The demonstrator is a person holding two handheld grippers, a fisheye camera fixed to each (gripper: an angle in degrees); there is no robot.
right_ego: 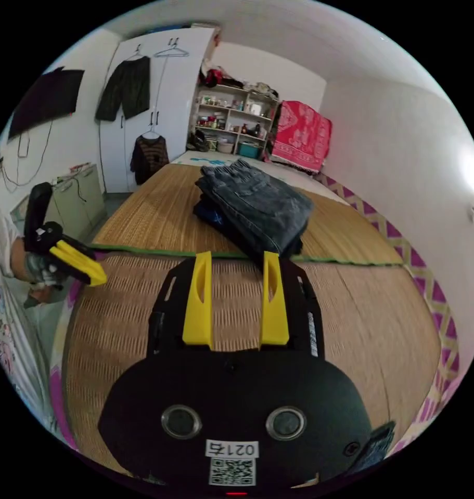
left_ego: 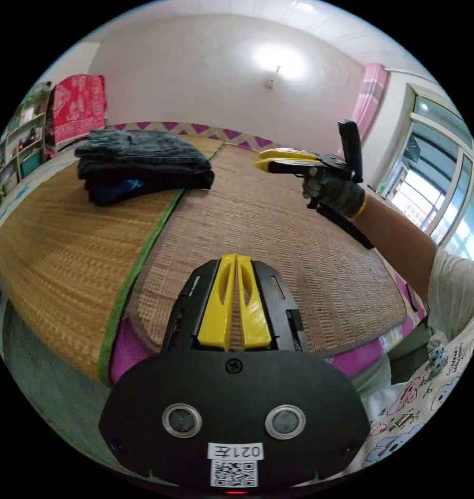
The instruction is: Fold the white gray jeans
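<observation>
L hand-held gripper (left_ego: pixel 235 258) level over bed mat (left_ego: pixel 299 260), jaws pressed together, empty. R hand-held gripper (right_ego: pixel 235 254) spread, empty. Folded jeans (right_ego: pixel 257 200) stacked on mat beyond it, long axis running away toward shelves (right_ego: pixel 231 125).

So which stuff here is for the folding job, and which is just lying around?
For the job:
- stack of folded jeans on the woven mat
- left tongs, shut and empty
- right tongs, open and empty

Just lying about:
- red patterned cloth
- shelves of odds and ends
- dark clothes hanging on the wardrobe
- pink curtain
</observation>
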